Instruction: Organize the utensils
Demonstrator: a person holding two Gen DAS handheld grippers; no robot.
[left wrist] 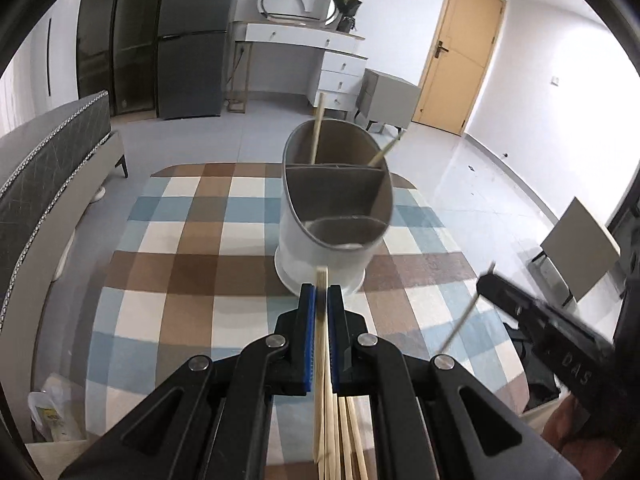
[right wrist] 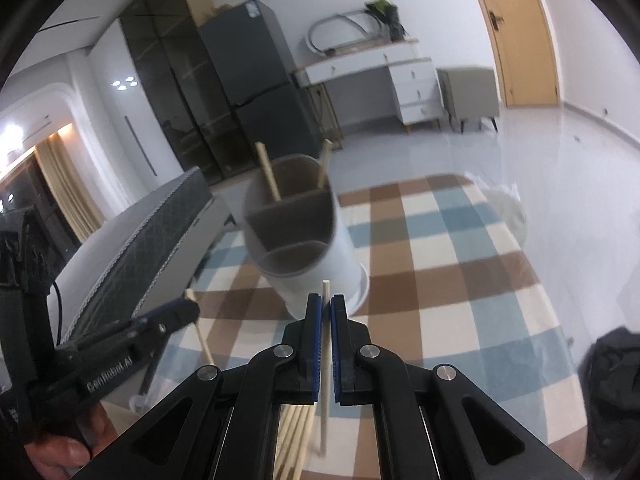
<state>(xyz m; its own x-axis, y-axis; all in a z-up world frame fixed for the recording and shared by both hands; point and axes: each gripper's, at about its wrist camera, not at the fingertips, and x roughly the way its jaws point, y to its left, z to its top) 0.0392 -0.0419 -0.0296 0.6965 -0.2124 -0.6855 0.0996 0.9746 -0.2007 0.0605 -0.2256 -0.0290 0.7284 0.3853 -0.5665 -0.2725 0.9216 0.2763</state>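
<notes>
Both wrist views look down, near; share utensil holder (left wrist: pixel 334 204).

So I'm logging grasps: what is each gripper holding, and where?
Left gripper: a chopstick, pinched just below its upper end. Right gripper: another chopstick, likewise.

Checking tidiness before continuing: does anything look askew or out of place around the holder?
Mildly: the two wooden chopsticks in the grey-lined white utensil holder splay apart in its far compartment, one leaning over the rim. More chopsticks lie loose on the table.
</notes>
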